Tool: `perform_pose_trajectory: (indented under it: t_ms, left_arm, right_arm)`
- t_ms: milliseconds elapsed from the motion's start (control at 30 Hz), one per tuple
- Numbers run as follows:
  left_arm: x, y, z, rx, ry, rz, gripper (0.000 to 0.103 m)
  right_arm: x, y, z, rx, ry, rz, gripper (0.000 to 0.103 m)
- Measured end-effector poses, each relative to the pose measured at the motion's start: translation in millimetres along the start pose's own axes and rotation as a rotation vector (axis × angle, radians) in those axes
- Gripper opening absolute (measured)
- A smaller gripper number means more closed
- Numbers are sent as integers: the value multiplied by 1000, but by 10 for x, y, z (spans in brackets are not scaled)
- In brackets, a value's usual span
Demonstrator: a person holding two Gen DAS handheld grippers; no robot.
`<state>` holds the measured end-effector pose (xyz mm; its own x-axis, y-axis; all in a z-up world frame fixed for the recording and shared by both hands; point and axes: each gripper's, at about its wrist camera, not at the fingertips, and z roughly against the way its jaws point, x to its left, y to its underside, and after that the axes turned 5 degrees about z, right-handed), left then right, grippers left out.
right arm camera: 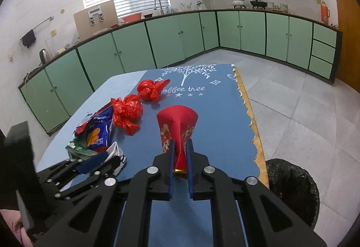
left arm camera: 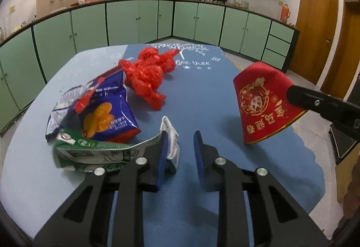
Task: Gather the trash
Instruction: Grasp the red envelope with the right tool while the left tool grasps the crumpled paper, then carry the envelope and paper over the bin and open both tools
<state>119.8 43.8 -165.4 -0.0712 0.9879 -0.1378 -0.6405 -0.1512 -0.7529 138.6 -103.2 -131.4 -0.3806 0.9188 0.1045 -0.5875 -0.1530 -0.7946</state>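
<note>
My right gripper [right arm camera: 181,143] is shut on the pinched rim of a red paper cup [right arm camera: 177,125] with gold print, held above the blue table mat [right arm camera: 213,116]. The left wrist view shows that cup [left arm camera: 263,100] on the right. My left gripper [left arm camera: 181,134] is open, low over the mat. The white torn end [left arm camera: 172,136] of a flattened green-and-white carton [left arm camera: 94,150] lies against the inner side of its left finger, and bare mat shows in the rest of the gap. A blue snack bag [left arm camera: 105,112] rests on the carton. Behind it lie knotted red plastic bags [left arm camera: 146,73].
A round bin with a black liner [right arm camera: 290,186] stands on the tiled floor beside the table's right, gold-trimmed edge [right arm camera: 252,121]. Green cabinets [right arm camera: 171,42] line the far walls. A hand shows at the lower left corner [right arm camera: 11,220] behind the left gripper.
</note>
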Motion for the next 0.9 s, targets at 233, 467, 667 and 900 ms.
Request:
perform_pose_trajectory:
  t_ms: [233,467,667,900]
  left_arm:
    - [0,14,-60,-5,-22,-14,22]
    - [91,-6,-28,-23,-36,23,7]
    - [81,-111,214,-94,-4,32,6]
    - [-106,-355,517,-171,89,30,6]
  right_arm:
    - [10,-31,-78,11,-30,-6,11]
    - [28,-47,-69,2,-8,1,11]
    - [21,-83,45,-35,6,4,10]
    - [-139,-171,284,-84,57,-4,10]
